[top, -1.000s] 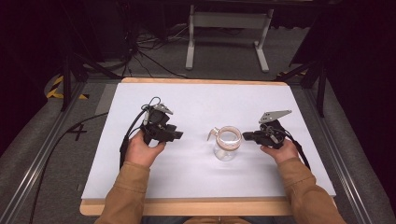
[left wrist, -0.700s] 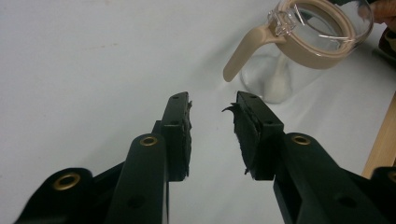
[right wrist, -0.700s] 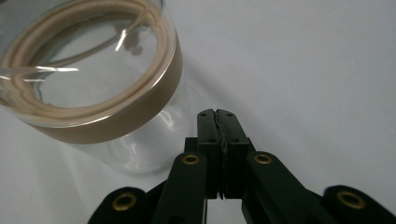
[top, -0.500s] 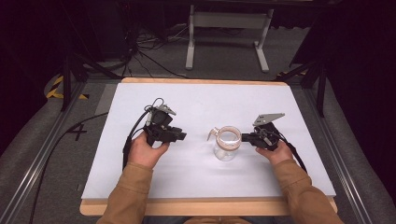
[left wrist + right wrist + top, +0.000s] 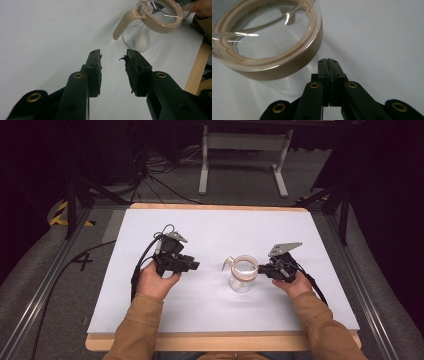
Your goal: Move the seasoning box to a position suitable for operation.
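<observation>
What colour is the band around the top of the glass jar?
Beige, on the glass jar; clearest in the right gripper view.

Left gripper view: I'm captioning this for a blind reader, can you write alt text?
The left hand-held gripper stands open with nothing between its two black jaws, aimed at a clear glass jar with a beige rim band and beige handle. The jar stands on a white table ahead of the jaws.
</observation>
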